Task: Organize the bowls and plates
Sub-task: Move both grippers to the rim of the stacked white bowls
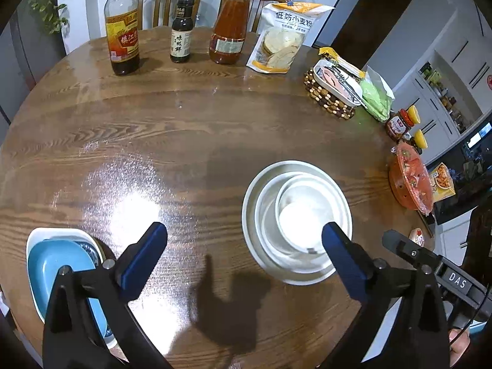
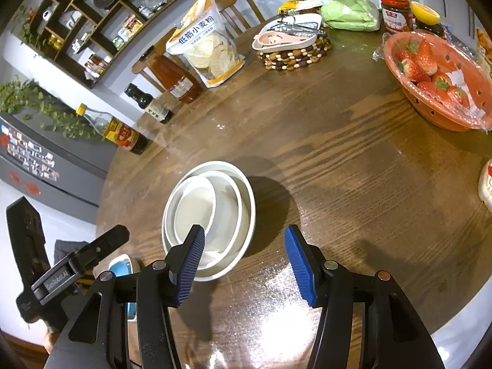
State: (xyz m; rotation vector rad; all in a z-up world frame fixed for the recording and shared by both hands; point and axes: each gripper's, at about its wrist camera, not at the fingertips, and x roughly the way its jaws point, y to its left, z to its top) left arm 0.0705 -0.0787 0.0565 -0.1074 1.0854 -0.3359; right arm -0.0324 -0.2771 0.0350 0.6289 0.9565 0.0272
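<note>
Both hand-held grippers, left and right, hang released; keep the nested bowls centred, away from the plates.

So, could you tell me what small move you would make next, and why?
Probably lower the open left gripper toward the blue plate stack at the table's near edge. The white bowls already sit nested, and both grippers hold nothing; the right gripper is open too.
</note>
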